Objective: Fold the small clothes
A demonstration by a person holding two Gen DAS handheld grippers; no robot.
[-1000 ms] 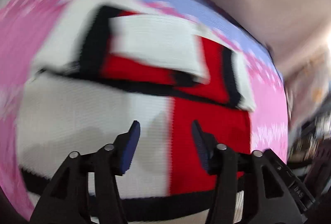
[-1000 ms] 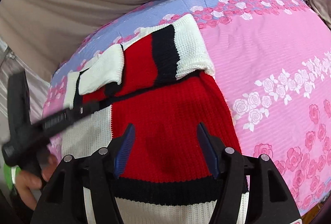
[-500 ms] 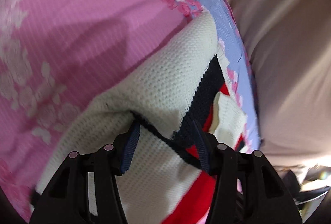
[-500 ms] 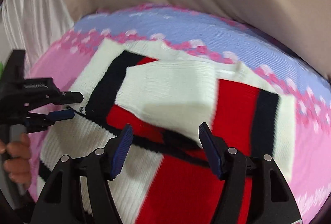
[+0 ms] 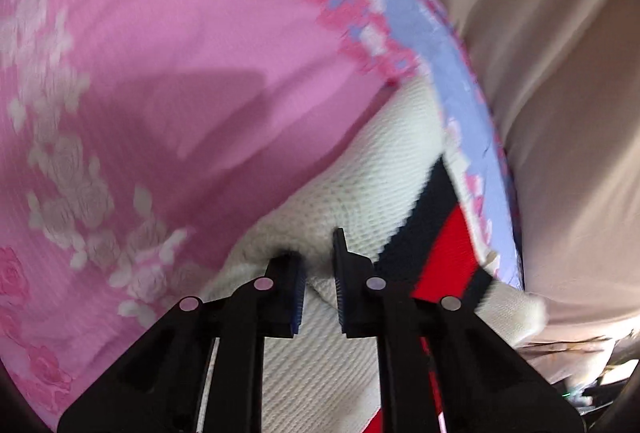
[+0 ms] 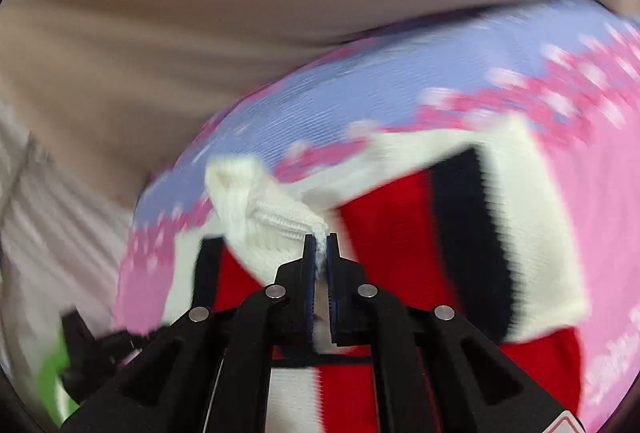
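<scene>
Sweater [image 6: 384, 233], no legible label, blurred, possibly knit

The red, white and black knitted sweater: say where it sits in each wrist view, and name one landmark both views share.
Left wrist view: the sweater fills the lower centre and right, its white knit pinched in the left gripper.
Right wrist view: it spreads across centre and right; the right gripper is shut on a white ribbed part.
Shared landmark: the bedspread's lilac border beyond it.

No legible text or labels anywhere
</scene>
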